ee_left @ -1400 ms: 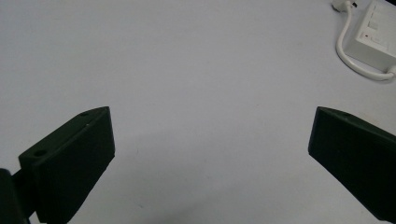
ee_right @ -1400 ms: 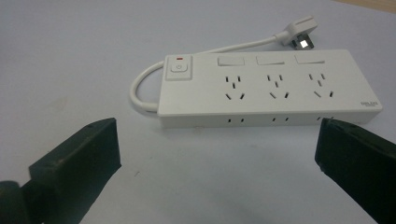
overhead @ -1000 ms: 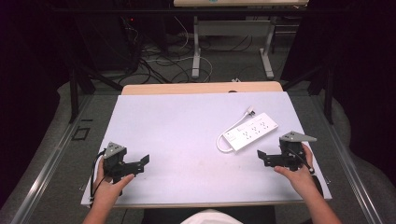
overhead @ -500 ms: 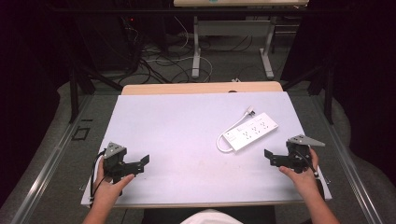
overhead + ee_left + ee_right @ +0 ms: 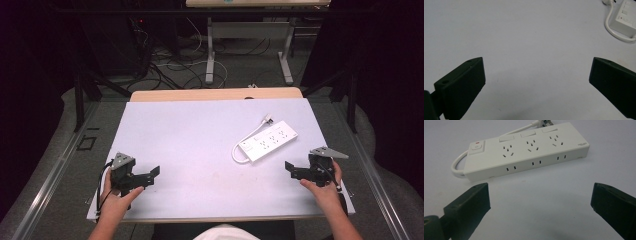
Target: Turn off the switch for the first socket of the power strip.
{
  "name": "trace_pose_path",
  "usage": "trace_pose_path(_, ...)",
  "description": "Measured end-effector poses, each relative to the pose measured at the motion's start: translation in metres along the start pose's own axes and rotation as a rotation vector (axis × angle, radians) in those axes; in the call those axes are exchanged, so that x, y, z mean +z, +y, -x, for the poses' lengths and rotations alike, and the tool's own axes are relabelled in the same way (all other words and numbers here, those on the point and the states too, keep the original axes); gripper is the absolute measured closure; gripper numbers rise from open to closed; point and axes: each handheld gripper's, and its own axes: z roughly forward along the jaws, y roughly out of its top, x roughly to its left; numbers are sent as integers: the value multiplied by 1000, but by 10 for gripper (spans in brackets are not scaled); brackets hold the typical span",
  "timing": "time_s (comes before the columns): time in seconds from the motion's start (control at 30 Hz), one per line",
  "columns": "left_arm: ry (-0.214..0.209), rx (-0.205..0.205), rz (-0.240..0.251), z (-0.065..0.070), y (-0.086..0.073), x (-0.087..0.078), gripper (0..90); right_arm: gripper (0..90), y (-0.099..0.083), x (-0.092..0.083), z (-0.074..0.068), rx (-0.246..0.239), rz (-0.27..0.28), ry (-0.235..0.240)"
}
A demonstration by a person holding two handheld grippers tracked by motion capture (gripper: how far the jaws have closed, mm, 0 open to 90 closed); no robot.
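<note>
Nearest to me in the high view, my left hand (image 5: 116, 200) grips the left gripper (image 5: 150, 175) at the near left corner of the white table (image 5: 200, 140), and my right hand (image 5: 322, 187) holds the right gripper (image 5: 290, 170) at the near right. Both sit low over the tabletop, pointing inward, and neither is holding anything.

From up here I can't make out how the jaws stand. The left gripper view settles it: black jaws spread wide apart, one at each bottom corner, with bare table between them. There I pick up just a corner of the white power strip (image 5: 625, 18) at the top right, well away, with its white cord (image 5: 610, 23) looping beside it.

The right gripper view shows those jaws wide apart too, and the power strip (image 5: 524, 151) lying flat just beyond them, untouched. This close I can see what the high view blurs: three socket groups on top, a switch (image 5: 477, 146) with a red light at its left end, and small slots along the near side. The cord curls out past that end.

In the high view the strip (image 5: 270, 141) lies angled on the right half of the table, the plug (image 5: 268, 119) just beyond it. Farther off, cables (image 5: 170, 65) lie on the dark floor among the legs of another table (image 5: 250, 30).
</note>
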Motion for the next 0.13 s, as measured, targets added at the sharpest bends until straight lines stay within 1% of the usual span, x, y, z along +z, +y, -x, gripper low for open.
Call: trace_pose_path(0.13,-2,9,-3,0,0,1,3,17,0,-1,-1,1,5,-2)
